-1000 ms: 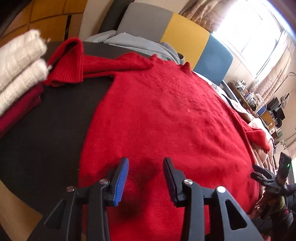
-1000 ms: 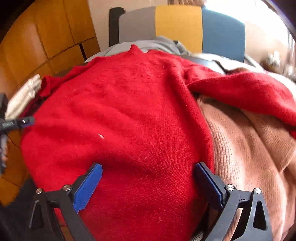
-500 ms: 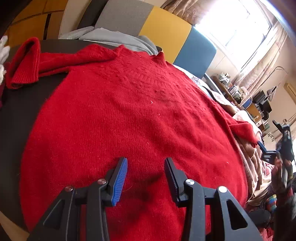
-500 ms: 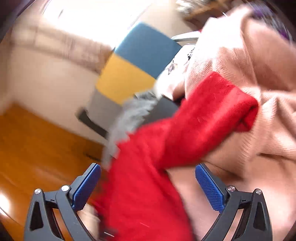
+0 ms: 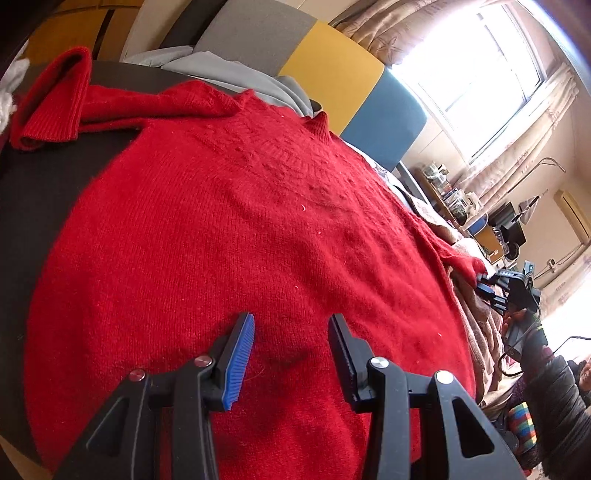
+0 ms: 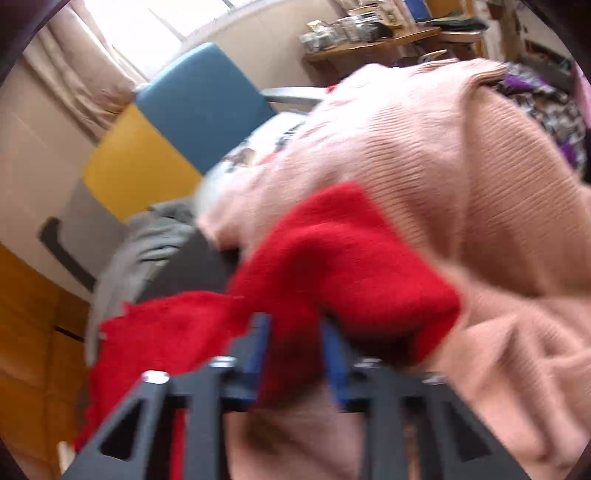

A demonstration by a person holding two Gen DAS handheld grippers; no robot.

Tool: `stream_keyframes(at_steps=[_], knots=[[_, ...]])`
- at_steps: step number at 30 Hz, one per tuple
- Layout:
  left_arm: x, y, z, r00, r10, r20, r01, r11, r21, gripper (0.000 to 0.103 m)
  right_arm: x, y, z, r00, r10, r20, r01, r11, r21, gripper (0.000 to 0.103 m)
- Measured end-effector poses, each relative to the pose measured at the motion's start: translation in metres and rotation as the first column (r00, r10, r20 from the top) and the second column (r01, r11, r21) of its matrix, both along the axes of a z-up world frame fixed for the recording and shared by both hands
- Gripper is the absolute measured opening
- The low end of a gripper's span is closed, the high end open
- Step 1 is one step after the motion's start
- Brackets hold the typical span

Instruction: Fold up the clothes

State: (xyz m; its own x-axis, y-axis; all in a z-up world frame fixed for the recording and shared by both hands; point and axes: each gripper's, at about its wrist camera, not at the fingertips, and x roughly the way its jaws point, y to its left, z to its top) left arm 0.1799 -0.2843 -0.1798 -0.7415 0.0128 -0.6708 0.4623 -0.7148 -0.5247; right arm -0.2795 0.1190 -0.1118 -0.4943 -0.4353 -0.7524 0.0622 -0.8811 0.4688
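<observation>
Two grippers: the right gripper (image 6: 295, 347) has just clamped the red sweater (image 5: 236, 236) sleeve; the left gripper (image 5: 291, 332) hovers half-open, sweater beneath its jaws.

A lived-in room at home, laundry spread out in front of you.

You are working over a dark surface (image 5: 44, 206) strewn with knitwear: a red sweater (image 5: 229, 236) laid flat, a pink sweater (image 6: 461, 192) heaped beside it, a grey garment (image 5: 229, 74) behind. At the back stands a padded panel of grey, yellow and blue (image 5: 332, 74), perhaps a sofa back or headboard. Daylight pours through a curtained window (image 5: 476, 66), a cluttered shelf (image 6: 373, 33) of jars and boxes runs along the wall, and wood panelling (image 6: 26, 332) sits to your left.
</observation>
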Motion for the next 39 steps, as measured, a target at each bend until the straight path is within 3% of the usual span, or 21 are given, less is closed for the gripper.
stream_keyframes(at_steps=[2, 4, 5, 6, 7, 8, 13, 15, 18, 22, 23, 25, 26, 27, 30, 33, 35, 37, 39], knots=[[0.0, 0.0, -0.001, 1.0, 0.001, -0.005, -0.001, 1.0, 0.001, 0.042, 0.002, 0.021, -0.005, 1.0, -0.018, 0.019, 0.019, 0.999, -0.039, 0.0], [0.001, 0.0, -0.001, 1.0, 0.002, -0.009, -0.002, 1.0, 0.007, 0.042, 0.019, 0.035, -0.004, 0.999, -0.033, 0.034, 0.038, 0.989, -0.143, 0.002], [0.001, 0.0, -0.001, 1.0, 0.004, -0.011, -0.003, 1.0, 0.012, 0.042, 0.026, 0.042, -0.004, 0.998, -0.036, 0.047, 0.046, 0.974, -0.223, 0.013], [0.001, -0.001, -0.001, 1.0, 0.006, -0.013, -0.006, 1.0, 0.018, 0.042, 0.034, 0.049, -0.004, 0.997, -0.039, 0.059, 0.055, 0.952, -0.3, 0.034], [0.002, -0.002, -0.002, 1.0, 0.008, -0.014, -0.008, 1.0, 0.022, 0.042, 0.04, 0.054, -0.004, 0.997, -0.042, 0.063, 0.062, 0.935, -0.349, 0.047], [0.002, -0.002, -0.002, 1.0, 0.009, -0.015, -0.009, 1.0, 0.025, 0.042, 0.046, 0.056, -0.002, 0.997, -0.049, 0.058, 0.067, 0.926, -0.371, 0.067], [0.003, -0.001, -0.002, 1.0, 0.019, -0.013, -0.018, 1.0, 0.022, 0.042, 0.068, 0.061, 0.011, 0.997, -0.078, 0.016, 0.077, 0.899, -0.431, 0.071], [0.003, 0.0, -0.002, 1.0, 0.021, -0.012, -0.021, 1.0, 0.016, 0.042, 0.059, 0.056, 0.004, 0.992, -0.117, 0.048, 0.126, 0.904, -0.408, 0.075], [0.003, 0.0, -0.002, 1.0, 0.019, -0.014, -0.019, 1.0, 0.014, 0.042, 0.042, 0.046, -0.01, 0.976, -0.187, 0.108, 0.214, 0.908, -0.361, 0.076], [0.005, -0.001, -0.003, 0.999, 0.017, -0.028, -0.016, 0.999, 0.028, 0.042, 0.026, 0.05, -0.029, 0.954, -0.254, 0.156, 0.296, 0.872, -0.39, 0.076], [0.005, -0.002, -0.004, 0.999, 0.016, -0.032, -0.015, 0.999, 0.031, 0.042, 0.023, 0.048, -0.026, 0.959, -0.253, 0.13, 0.283, 0.888, -0.363, 0.071], [0.006, -0.002, -0.004, 0.999, 0.017, -0.036, -0.015, 0.999, 0.034, 0.042, 0.019, 0.042, -0.017, 0.967, -0.243, 0.073, 0.254, 0.922, -0.293, 0.045], [0.006, -0.002, -0.004, 0.999, 0.018, -0.038, -0.017, 0.999, 0.035, 0.042, 0.018, 0.041, -0.012, 0.971, -0.234, 0.048, 0.238, 0.931, -0.276, 0.025], [0.007, -0.001, -0.005, 0.999, 0.02, -0.04, -0.019, 0.999, 0.035, 0.042, 0.017, 0.039, -0.006, 0.974, -0.224, 0.023, 0.222, 0.938, -0.268, 0.02], [0.007, 0.0, -0.005, 0.999, 0.022, -0.044, -0.02, 0.999, 0.031, 0.042, 0.011, 0.037, 0.016, 0.976, -0.207, -0.06, 0.182, 0.94, -0.287, 0.02], [0.007, 0.0, -0.006, 0.999, 0.015, -0.046, -0.013, 0.999, 0.029, 0.042, 0.006, 0.023, 0.054, 0.977, -0.128, -0.168, 0.063, 0.936, -0.346, 0.02], [0.008, 0.0, -0.006, 0.999, 0.017, -0.051, -0.015, 0.999, 0.033, 0.042, 0.007, -0.003, 0.084, 0.964, -0.01, -0.267, -0.09, 0.929, -0.359, 0.02], [0.008, 0.0, -0.006, 0.998, 0.015, -0.053, -0.013, 0.999, 0.033, 0.042, 0.01, -0.046, 0.116, 0.912, 0.168, -0.374, -0.304, 0.89, -0.34, 0.02], [0.008, 0.001, -0.005, 0.999, 0.014, -0.049, -0.012, 0.999, 0.033, 0.042, 0.026, -0.107, 0.134, 0.815, 0.387, -0.432, -0.49, 0.858, -0.155, 0.024]])
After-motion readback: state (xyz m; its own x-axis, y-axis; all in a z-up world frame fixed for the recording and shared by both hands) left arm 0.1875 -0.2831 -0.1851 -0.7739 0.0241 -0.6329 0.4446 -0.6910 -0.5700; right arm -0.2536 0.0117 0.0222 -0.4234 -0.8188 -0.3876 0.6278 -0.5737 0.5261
